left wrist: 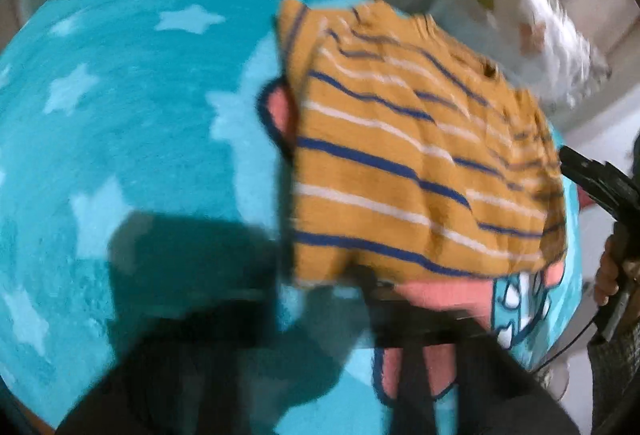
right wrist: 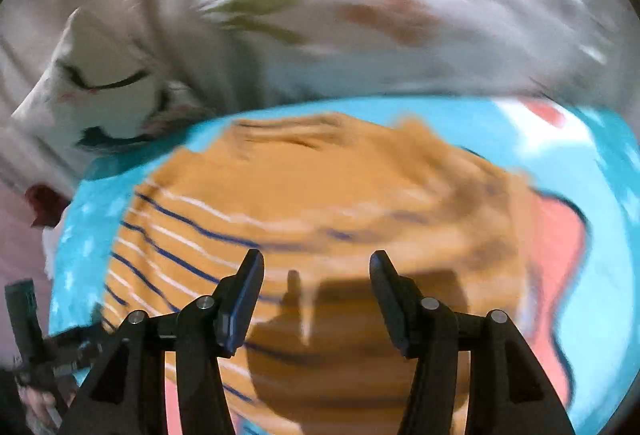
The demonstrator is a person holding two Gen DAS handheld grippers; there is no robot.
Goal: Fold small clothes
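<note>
A mustard-yellow small garment [left wrist: 400,163] with blue and white stripes lies on a turquoise star-patterned blanket [left wrist: 120,115]. It also shows in the right wrist view [right wrist: 320,195], crumpled at its far side. My right gripper [right wrist: 316,275] is open and empty, hovering just above the garment; it also shows at the right edge of the left wrist view [left wrist: 592,175]. My left gripper's fingers [left wrist: 400,335] are a dark blur at the bottom, near the garment's near edge; I cannot tell how the jaws stand. Both views are motion-blurred.
A white patterned cloth [left wrist: 532,23] lies beyond the blanket, also in the right wrist view [right wrist: 380,3]. A white pillow with drawn eyelashes [right wrist: 104,83] sits at the left. The blanket carries a pink cartoon figure [right wrist: 556,255]. The left gripper shows at lower left [right wrist: 36,339].
</note>
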